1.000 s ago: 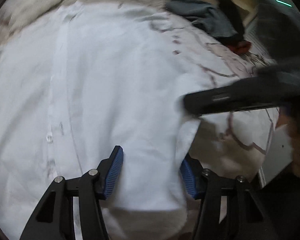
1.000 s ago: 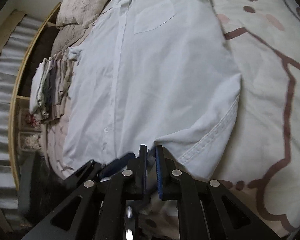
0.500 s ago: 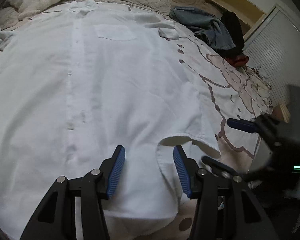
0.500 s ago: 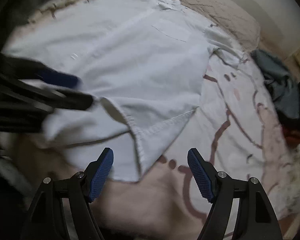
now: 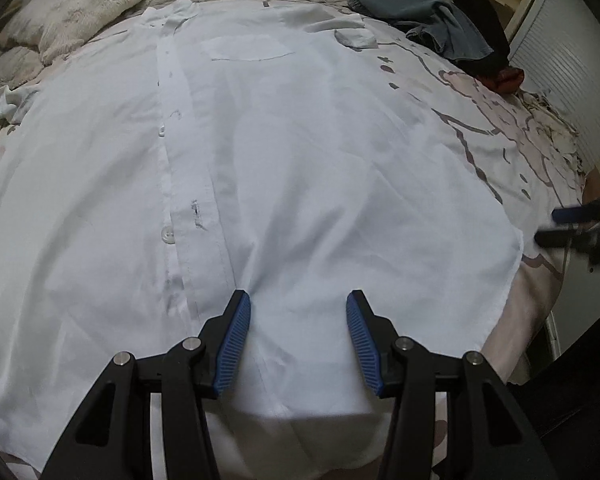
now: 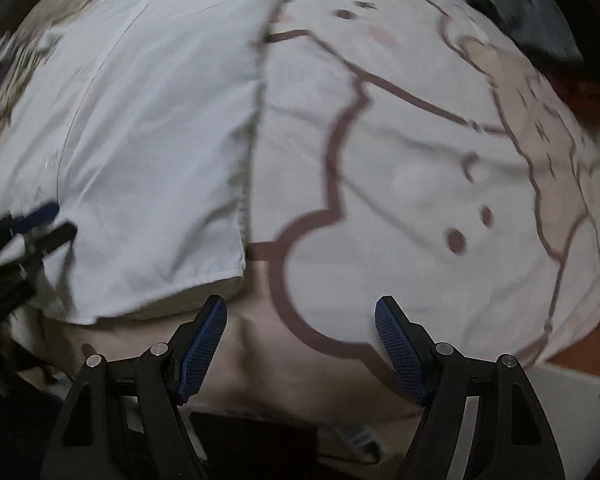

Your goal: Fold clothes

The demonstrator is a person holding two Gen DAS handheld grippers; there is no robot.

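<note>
A white button-front shirt (image 5: 300,152) lies spread flat on the bed, collar at the far end and hem toward me. My left gripper (image 5: 298,308) hovers open over its lower part, just right of the button strip, with cloth below the pads but not pinched. My right gripper (image 6: 300,312) is open and empty over the patterned bedsheet (image 6: 420,160), just right of the shirt's (image 6: 148,152) lower corner. Each gripper shows in the other's view: the right gripper (image 5: 576,224) at the far right edge, the left gripper (image 6: 40,220) blurred at the left.
A fluffy pillow (image 5: 80,4) lies at the bed's far left. A pile of grey-blue and black clothes (image 5: 432,36) with something red (image 5: 508,78) sits at the far right. A slatted door (image 5: 560,60) stands beyond. The bed's edge drops off beneath my right gripper.
My right gripper, shut at the shirt's hem a second ago, has opened and swung right, off the shirt. The turned-up hem corner now lies flat. My left gripper kept its opening.
</note>
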